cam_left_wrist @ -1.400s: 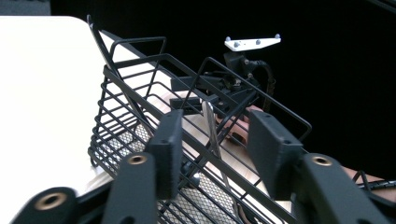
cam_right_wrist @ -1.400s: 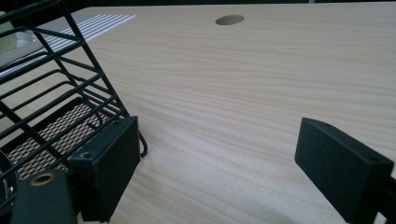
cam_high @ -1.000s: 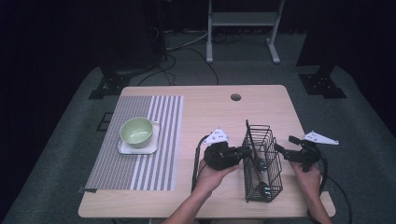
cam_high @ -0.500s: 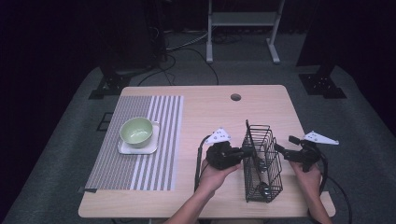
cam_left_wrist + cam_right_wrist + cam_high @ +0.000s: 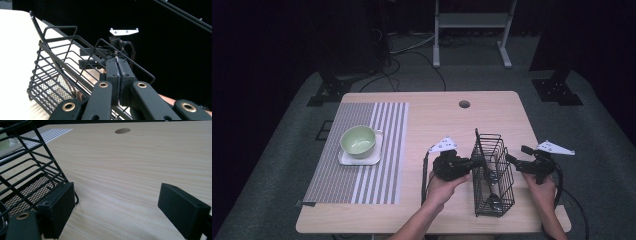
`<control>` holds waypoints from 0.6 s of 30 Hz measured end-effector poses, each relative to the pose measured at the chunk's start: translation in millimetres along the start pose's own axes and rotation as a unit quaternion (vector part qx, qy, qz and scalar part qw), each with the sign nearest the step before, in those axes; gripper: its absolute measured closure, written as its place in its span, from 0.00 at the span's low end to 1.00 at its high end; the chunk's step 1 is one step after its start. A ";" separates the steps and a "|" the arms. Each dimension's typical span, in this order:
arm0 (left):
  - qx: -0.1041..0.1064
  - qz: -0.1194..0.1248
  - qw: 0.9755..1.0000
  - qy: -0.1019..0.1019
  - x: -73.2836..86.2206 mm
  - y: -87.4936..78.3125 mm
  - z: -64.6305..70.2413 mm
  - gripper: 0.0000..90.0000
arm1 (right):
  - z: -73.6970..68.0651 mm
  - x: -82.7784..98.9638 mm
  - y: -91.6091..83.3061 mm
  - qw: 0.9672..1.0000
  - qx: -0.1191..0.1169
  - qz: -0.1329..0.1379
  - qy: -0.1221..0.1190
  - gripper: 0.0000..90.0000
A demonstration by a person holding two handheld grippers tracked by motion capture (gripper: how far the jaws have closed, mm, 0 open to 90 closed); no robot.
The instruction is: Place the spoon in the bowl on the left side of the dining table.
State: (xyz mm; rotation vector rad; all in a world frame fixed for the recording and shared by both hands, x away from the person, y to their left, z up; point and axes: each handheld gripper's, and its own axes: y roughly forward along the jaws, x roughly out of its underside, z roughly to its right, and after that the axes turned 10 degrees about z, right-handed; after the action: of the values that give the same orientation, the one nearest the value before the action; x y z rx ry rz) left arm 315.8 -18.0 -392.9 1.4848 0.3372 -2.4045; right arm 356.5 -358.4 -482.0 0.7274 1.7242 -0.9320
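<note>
At the table's (image 5: pixel 432 120) right front, a wire basket (image 5: pixel 492 172) is clamped at its rim by the left gripper (image 5: pixel 477 162) while the right gripper (image 5: pixel 512 161), jaws apart beside it, is best kept clear of the wires.

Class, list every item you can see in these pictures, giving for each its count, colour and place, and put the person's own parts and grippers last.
Table: one, light wood, centre, with a round hole near its far edge.
Placemat: one, grey and white striped, table's left side.
Bowl: one, pale green, on the plate.
Plate: one, white, square, on the placemat.
Wire basket: one, black, table's right side, utensils inside.
Shelf frame: one, white, on the floor behind the table.
Left gripper: one, black, jaws shut on the basket's rim wire.
Right gripper: one, black, jaws open beside the basket.
Hands: two, at the near edge.
</note>
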 end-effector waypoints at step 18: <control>0.009 0.024 1.000 -0.018 -9.2 -8.7 2.9 0.99 | -0.1 0.0 0.1 1.000 0.000 0.000 0.000 0.14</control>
State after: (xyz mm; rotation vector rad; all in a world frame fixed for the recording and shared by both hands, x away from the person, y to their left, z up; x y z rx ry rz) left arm 314.1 -9.8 -383.0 1.4394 0.2703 -2.3994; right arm 356.6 -358.3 -482.0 0.7272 1.7234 -0.9332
